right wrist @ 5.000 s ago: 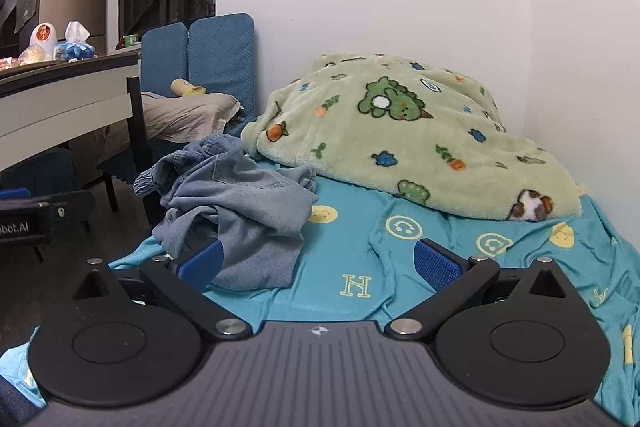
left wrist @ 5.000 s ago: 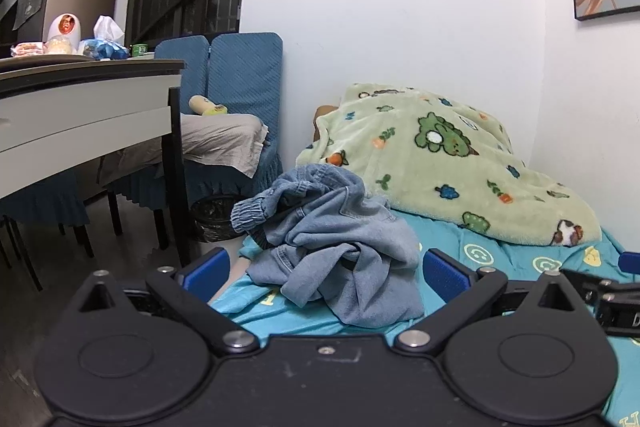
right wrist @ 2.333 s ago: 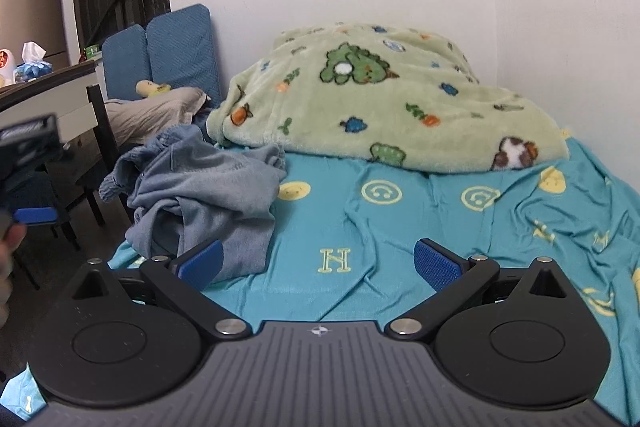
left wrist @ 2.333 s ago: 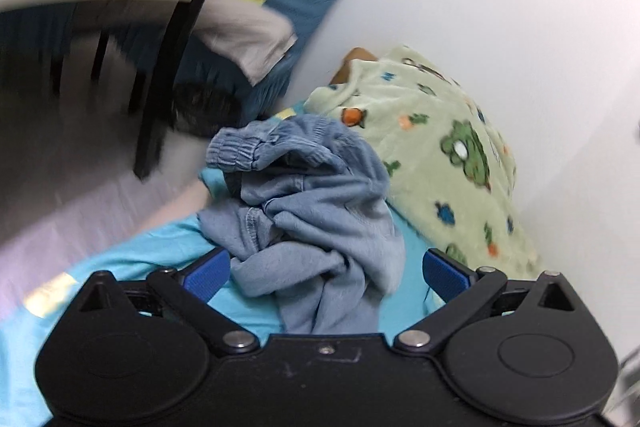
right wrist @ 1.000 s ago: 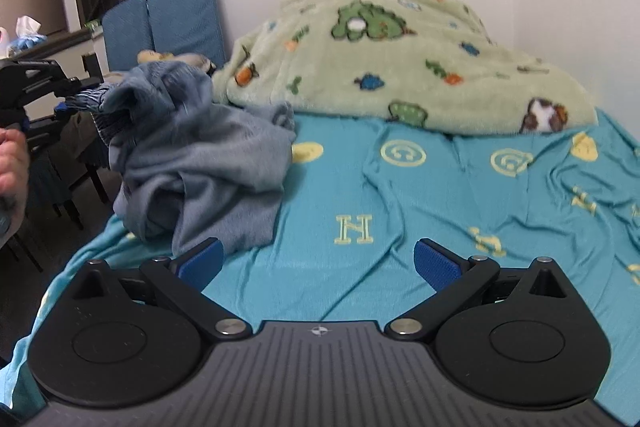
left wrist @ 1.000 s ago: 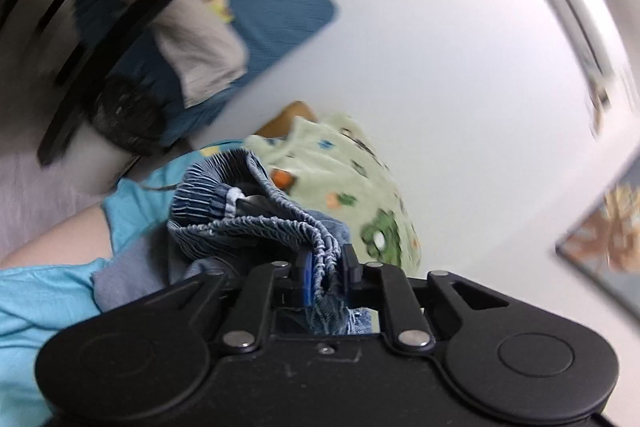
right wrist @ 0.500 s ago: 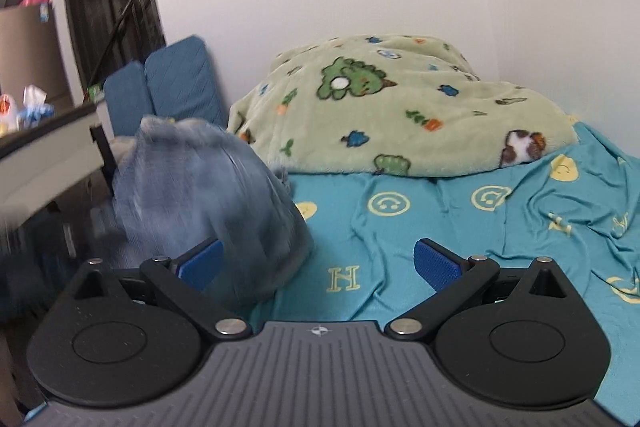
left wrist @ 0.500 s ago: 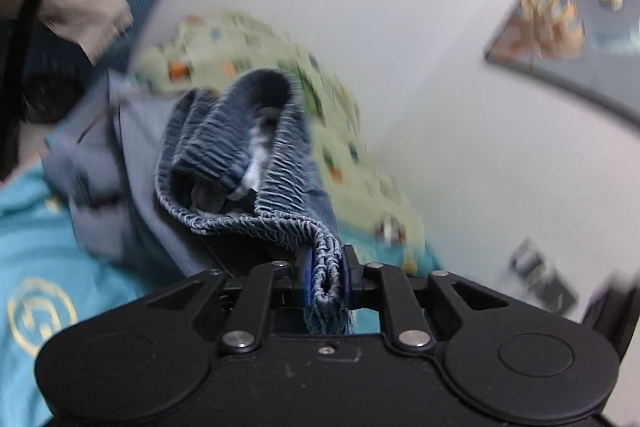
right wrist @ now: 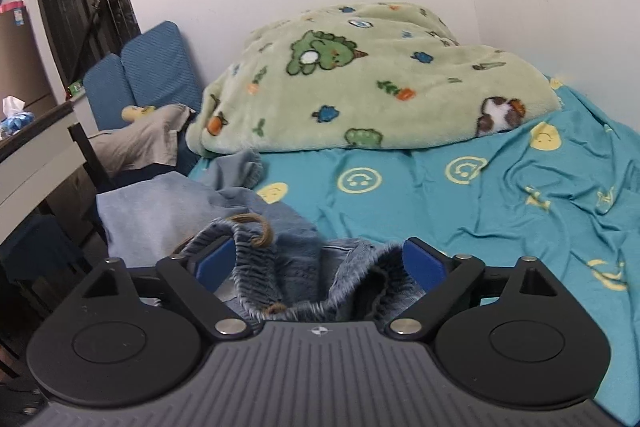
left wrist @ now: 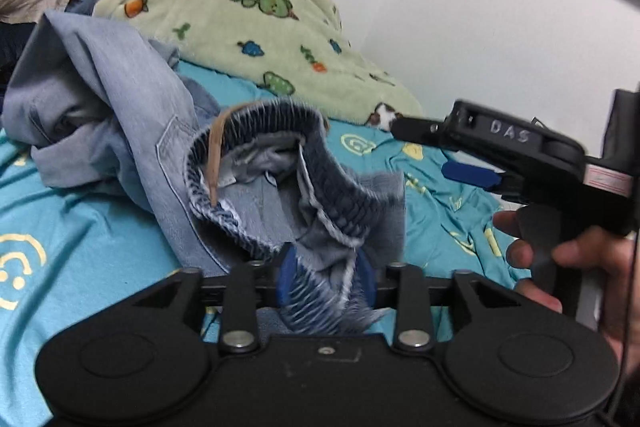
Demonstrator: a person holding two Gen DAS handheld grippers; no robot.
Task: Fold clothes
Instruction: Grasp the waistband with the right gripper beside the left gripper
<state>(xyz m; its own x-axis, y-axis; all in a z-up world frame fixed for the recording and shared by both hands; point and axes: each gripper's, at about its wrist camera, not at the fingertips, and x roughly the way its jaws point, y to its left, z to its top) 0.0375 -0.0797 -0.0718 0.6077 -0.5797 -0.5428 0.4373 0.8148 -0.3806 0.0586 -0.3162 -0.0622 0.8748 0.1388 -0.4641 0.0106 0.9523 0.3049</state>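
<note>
A pair of light blue denim trousers (left wrist: 132,115) lies bunched on the teal bed sheet (left wrist: 80,235). My left gripper (left wrist: 326,283) is shut on the ribbed elastic waistband (left wrist: 344,199) and holds it lifted above the sheet. My right gripper (right wrist: 320,261) is open, its blue pads on either side of the same waistband (right wrist: 360,287), which lies between the jaws. In the left wrist view the right gripper (left wrist: 472,175) comes in from the right, held by a hand.
A green cartoon blanket (right wrist: 360,83) is heaped at the head of the bed against the white wall. Blue chairs (right wrist: 156,71) with a beige cloth and a desk edge (right wrist: 36,147) stand left of the bed. Bare teal sheet (right wrist: 520,195) spreads to the right.
My left gripper closed on the waistband and carried it right across the bed. My right gripper has moved in, so the waistband now sits between its open jaws.
</note>
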